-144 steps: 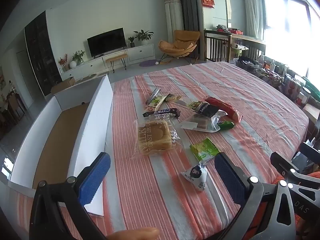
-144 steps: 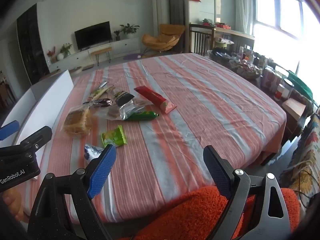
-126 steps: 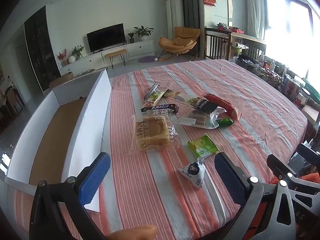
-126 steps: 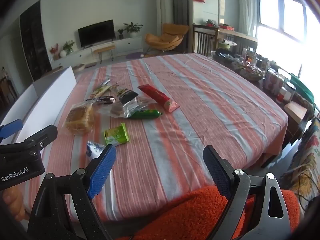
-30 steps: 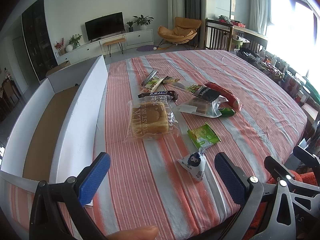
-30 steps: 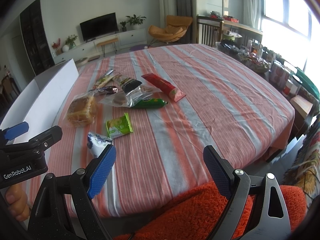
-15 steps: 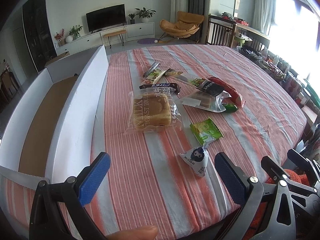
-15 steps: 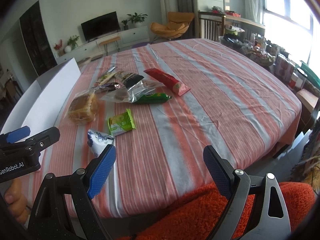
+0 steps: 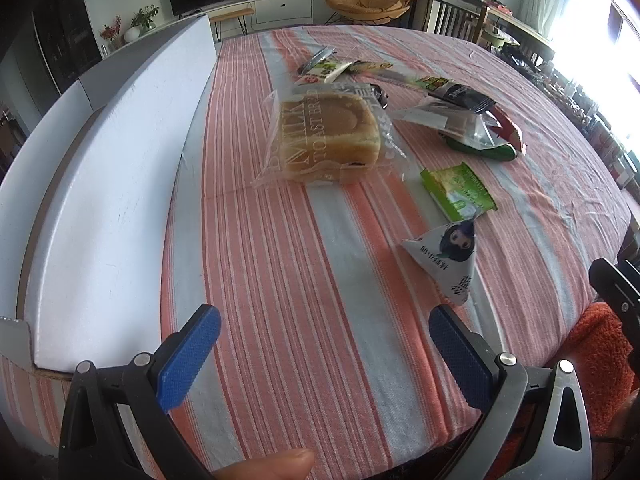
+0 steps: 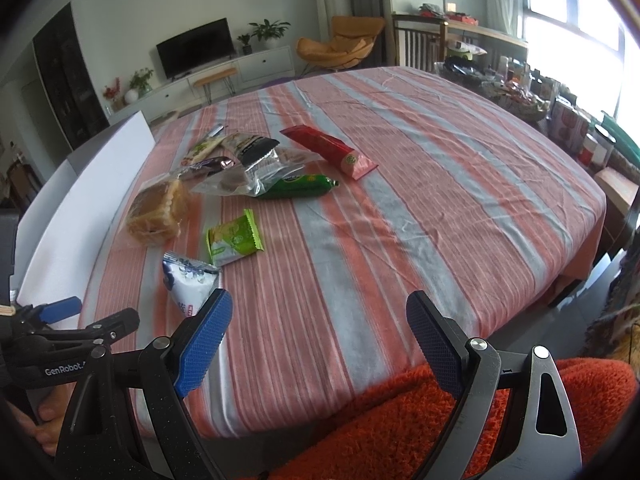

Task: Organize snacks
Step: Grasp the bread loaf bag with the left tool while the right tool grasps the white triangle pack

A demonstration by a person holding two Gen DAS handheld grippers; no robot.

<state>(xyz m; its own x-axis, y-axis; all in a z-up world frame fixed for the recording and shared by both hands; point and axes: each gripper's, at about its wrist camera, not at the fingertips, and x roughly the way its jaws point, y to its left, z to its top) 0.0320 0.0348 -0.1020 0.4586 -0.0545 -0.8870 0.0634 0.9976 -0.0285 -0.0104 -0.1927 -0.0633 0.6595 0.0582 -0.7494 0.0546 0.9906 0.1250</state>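
A left gripper [image 9: 324, 354] is hovering with its blue-padded jaws spread wide and holding nothing above the near edge of a striped tablecloth [image 9: 288, 264], while a right gripper [image 10: 316, 338] is hanging just as wide and empty over the same edge. Snacks are lying scattered across the cloth's middle, well apart from both tools.

The left wrist view is looking down on the wrapped milk toast bread [image 9: 326, 136], its printed label readable, with a green packet [image 9: 458, 190] and a white triangular pouch [image 9: 446, 262] bearing a cartoon face lying nearer the gripper. Only this view is showing the long white box [image 9: 108, 184] running along the cloth's left side; its interior is mostly hidden behind the near wall, so its contents cannot be told.

The right wrist view is taking in the whole pile from the side: a red stick pack [image 10: 328, 150], a dark green stick pack [image 10: 298, 186] beside it, a clear bag [image 10: 248, 176] and several smaller wrappers beyond the bread. It is also catching the left gripper at its lower left, the pouch sitting just beyond its own left finger [image 10: 204, 342], an orange garment [image 10: 420, 420] below, and a television [image 10: 194, 48] across the room.
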